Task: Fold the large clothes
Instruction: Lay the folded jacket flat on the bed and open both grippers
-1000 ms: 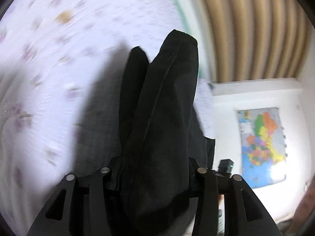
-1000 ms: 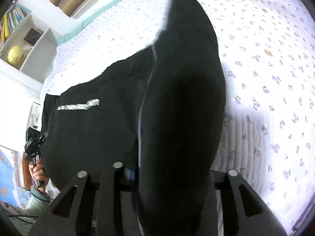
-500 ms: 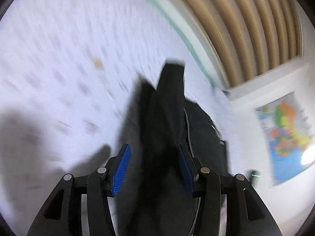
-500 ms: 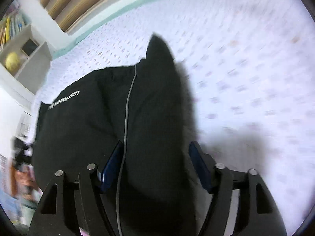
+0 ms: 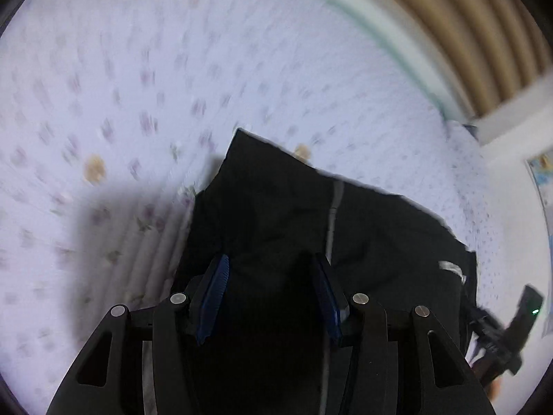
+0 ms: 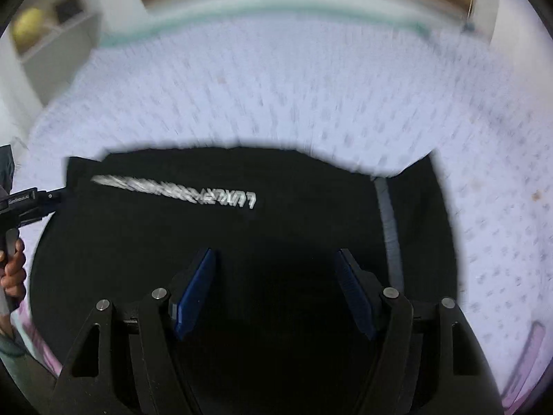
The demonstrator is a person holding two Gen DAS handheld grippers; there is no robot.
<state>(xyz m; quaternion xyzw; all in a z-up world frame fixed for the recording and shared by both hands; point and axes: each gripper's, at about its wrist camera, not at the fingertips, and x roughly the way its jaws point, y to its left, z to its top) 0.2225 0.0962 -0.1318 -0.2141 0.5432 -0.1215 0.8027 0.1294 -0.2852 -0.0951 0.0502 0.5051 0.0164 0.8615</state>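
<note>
The black garment (image 6: pixel 242 228) lies flat on the flowered bed cover (image 6: pixel 311 86), w/ its white lettering (image 6: pixel 172 190) at about 10 o'clock from the right gripper (image 6: pixel 273 287). Its long axis runs approx. 9 to 3 o'clock in the right wrist view, and its far edge is at 12.

The right gripper hovers above the cloth, jaws spread wide w/ nothing between the blue pads (image 6: pixel 195 290). The left gripper (image 5: pixel 273 294) is also spread apart over the garment (image 5: pixel 293 214), empty; there the cloth stretches from 12 to 4 o'clock. Both are about equally near, I think.

Vs. 1 s ago: both grippers then clamped a lifted fold of the cloth; now it is released and lies flat, so this fold looks done.
</note>
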